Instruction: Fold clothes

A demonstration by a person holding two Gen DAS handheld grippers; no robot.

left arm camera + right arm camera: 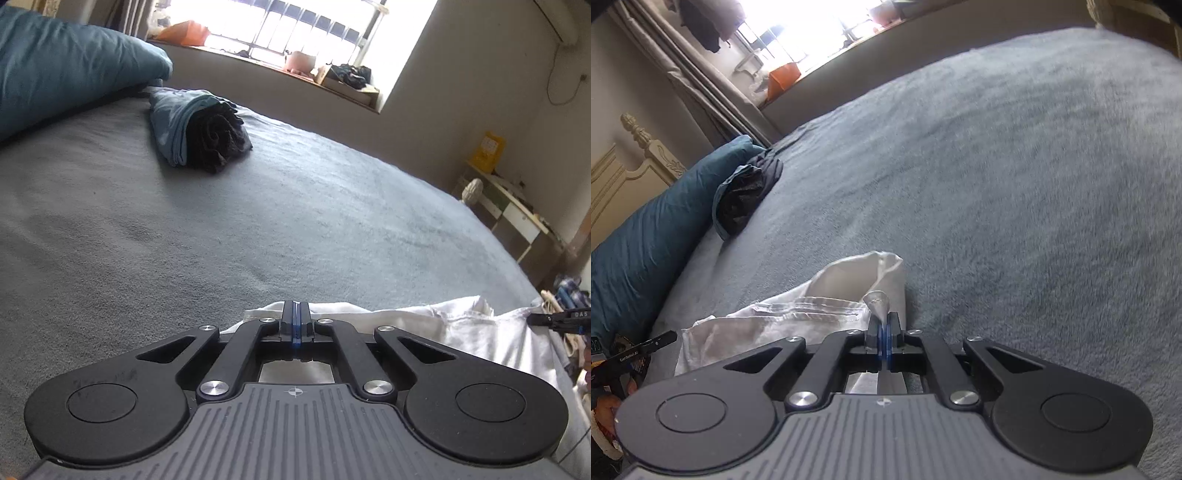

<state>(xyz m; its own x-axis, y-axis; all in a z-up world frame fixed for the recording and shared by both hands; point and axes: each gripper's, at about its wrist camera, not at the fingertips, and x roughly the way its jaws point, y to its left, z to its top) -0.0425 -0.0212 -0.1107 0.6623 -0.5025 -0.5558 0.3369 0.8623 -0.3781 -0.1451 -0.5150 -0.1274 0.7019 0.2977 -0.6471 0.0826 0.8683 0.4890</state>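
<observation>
White garment (798, 314) pinched, both grippers' fingers (894, 328)

One white garment (798, 314), one folded pile (201, 127), one teal pillow (66, 62), two grippers.

A wide bed (295, 206) covered with a grey fleece blanket carries everything. A crumpled white garment (424, 325) lies at its near edge. Near the head of the bed, a teal pillow (66, 66) rests on the blanket, and just beside it sits a bundle of blue and dark clothes (199, 129).
</observation>
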